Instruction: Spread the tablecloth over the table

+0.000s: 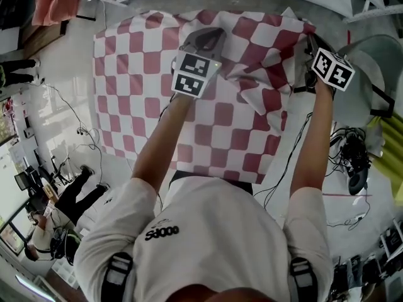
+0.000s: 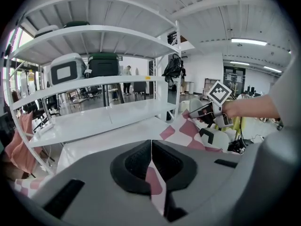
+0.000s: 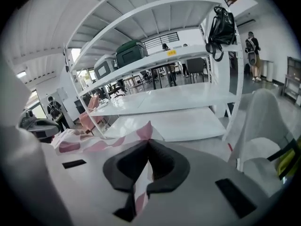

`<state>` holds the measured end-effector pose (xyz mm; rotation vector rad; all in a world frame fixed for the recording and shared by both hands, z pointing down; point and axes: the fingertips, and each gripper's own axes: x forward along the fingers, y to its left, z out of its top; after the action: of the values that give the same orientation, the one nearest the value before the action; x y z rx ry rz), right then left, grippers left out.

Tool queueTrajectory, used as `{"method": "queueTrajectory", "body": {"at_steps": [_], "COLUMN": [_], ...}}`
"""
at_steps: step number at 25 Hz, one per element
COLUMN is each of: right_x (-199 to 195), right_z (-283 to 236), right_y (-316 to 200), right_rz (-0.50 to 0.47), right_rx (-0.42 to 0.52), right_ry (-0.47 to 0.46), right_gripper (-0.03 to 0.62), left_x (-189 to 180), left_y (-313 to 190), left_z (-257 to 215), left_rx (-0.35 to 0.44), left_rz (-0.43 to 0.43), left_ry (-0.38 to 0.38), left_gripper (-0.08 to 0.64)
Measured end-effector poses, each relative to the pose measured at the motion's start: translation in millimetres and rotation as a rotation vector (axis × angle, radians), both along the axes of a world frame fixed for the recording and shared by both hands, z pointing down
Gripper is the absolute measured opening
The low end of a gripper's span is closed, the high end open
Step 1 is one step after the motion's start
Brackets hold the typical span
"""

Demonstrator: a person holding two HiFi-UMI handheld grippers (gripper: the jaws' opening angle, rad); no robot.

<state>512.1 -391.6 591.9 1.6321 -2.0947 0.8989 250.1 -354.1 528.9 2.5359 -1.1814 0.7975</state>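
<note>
Head view: the red-and-white checked cloth (image 1: 214, 124) covers the table and hides it. It lies flat on the left and near sides and is bunched and lifted at the far right. The left gripper (image 1: 204, 39) sits at the far middle of the cloth, and the right gripper (image 1: 310, 44) is at the far right corner.

Left gripper view: the jaws are pressed together on a thin fold of cloth. A white rack (image 2: 108, 84) stands beyond.

Right gripper view: the jaws are likewise closed on a cloth edge, which trails off to the left.
</note>
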Motion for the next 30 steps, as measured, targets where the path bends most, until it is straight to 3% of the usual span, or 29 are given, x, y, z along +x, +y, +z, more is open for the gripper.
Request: {"method": "queueTrajectory", "body": {"at_steps": [7, 17, 24, 26, 28, 30], "right_x": [11.0, 36.5, 41.3, 39.0, 34.7, 28.3], "right_z": [-13.6, -3.0, 9.2, 7.3, 8.4, 15.8], "right_y": [-56.6, -122.2, -149.2, -153.0, -146.9, -131.2], "right_rz": [-0.009, -0.050, -0.024, -0.010, -0.014, -0.045], "right_rx": [0.044, 0.013, 0.009, 0.030, 0.026, 0.003], "right_ry": [0.094, 0.239, 0.321, 0.309, 0.230, 0.147], "right_gripper": [0.025, 0.025, 0.026, 0.049, 0.152, 0.198], "left_x": [-6.4, -17.8, -24.2, -26.0, -25.6, -24.6], "left_y": [-24.0, -42.6, -46.5, -45.7, -44.0, -42.0], "left_z": [0.4, 13.1, 25.3, 27.5, 28.6, 30.3], "left_rx": [0.017, 0.002, -0.014, -0.018, -0.020, -0.022], "left_rz": [-0.032, -0.074, -0.086, -0.092, -0.091, -0.089], "left_ry": [-0.004, -0.023, -0.039, -0.041, -0.042, -0.041], "left_gripper": [0.031, 0.031, 0.031, 0.031, 0.031, 0.031]}}
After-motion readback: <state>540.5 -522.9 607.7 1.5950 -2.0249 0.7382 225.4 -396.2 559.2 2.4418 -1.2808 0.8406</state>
